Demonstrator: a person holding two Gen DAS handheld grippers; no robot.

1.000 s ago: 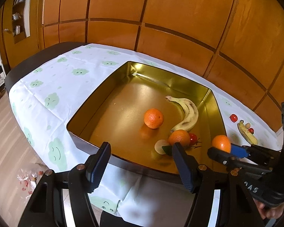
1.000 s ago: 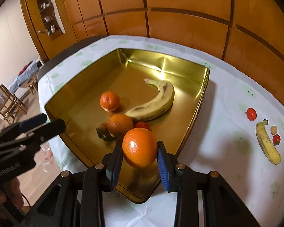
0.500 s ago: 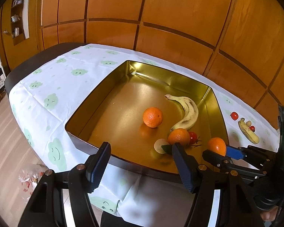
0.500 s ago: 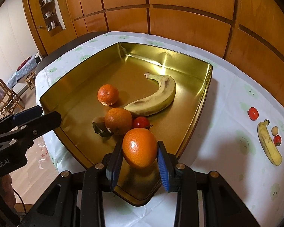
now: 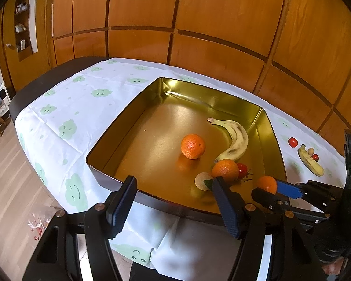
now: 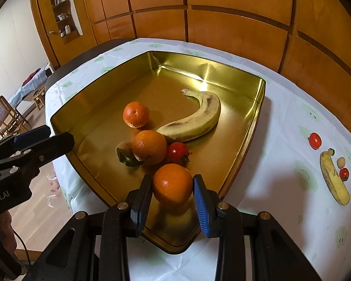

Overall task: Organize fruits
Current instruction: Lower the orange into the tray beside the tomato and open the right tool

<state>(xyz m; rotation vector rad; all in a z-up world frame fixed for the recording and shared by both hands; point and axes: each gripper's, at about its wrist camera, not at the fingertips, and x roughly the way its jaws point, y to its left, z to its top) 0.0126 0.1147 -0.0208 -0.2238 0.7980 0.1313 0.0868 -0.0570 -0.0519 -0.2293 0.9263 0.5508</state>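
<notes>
Your right gripper (image 6: 172, 199) holds the round orange tangerine (image 6: 172, 183) between its closed jaws, low over the near corner of the gold metal tray (image 6: 259, 107). Lower it to the floor beside the 2 other oranges – then open slowly. Your left gripper (image 5: 173, 203) is wide open, holding nothing.

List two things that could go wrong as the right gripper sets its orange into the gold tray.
1. The held orange hangs just behind the tomato and another orange; lowered forward, it may knock them.
2. It sits near the tray's front corner, where the right gripper jaws may strike the rim.
</notes>
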